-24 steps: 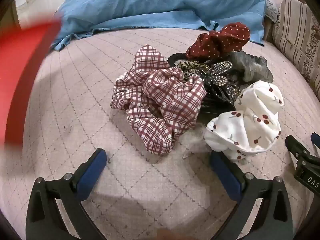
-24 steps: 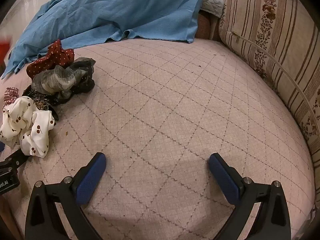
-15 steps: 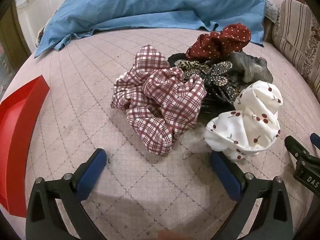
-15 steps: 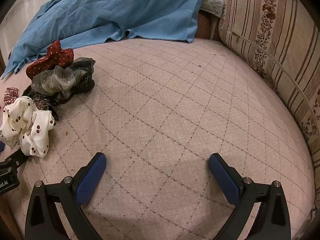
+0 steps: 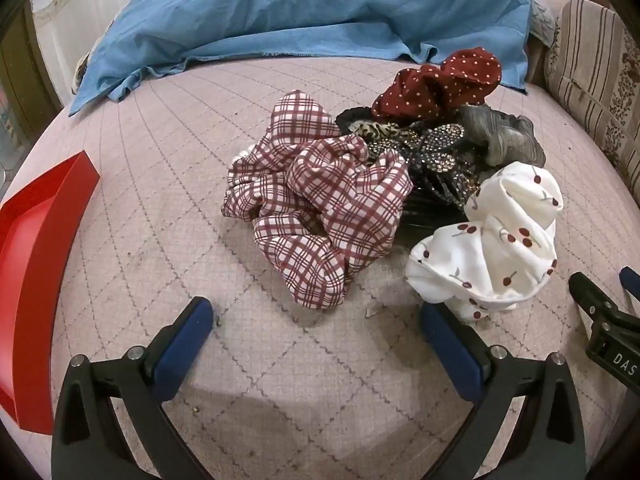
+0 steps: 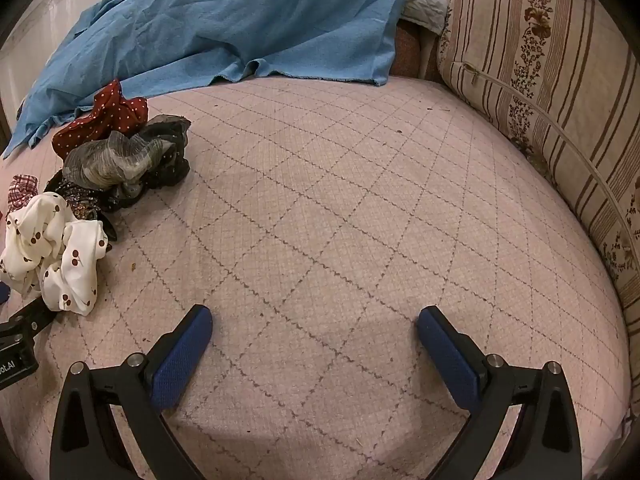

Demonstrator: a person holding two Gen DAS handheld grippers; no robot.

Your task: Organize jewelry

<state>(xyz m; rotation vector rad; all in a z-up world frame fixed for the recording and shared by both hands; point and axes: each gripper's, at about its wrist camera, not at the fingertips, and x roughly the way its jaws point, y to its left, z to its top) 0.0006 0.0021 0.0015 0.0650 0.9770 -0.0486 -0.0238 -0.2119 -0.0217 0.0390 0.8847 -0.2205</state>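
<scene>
I hold two grippers angled down over a pink quilted bedspread (image 5: 160, 184). My left gripper (image 5: 312, 332) has its blue-padded jaws spread wide with nothing between them, and so does my right gripper (image 6: 314, 334), which faces bare bedspread. The things to sort lie in one pile straight ahead of the left gripper: a red plaid scrunchie (image 5: 320, 208) nearest and almost centred between the jaws, a white cherry-print scrunchie (image 5: 496, 240) just beyond the right-hand pad, and behind them a rhinestone hair clip (image 5: 432, 148), a grey scrunchie (image 5: 504, 136) and a red polka-dot scrunchie (image 5: 440, 84). The plaid scrunchie's long side runs from far left to near right. From my right gripper the pile sits well off to the left, so the left hand is nearer. A red tray (image 5: 36, 264) lies at the far left. Compared with a moment ago, the tray has come to rest on the bedspread where it was a moving red blur; the pile and both grippers look unchanged.
</scene>
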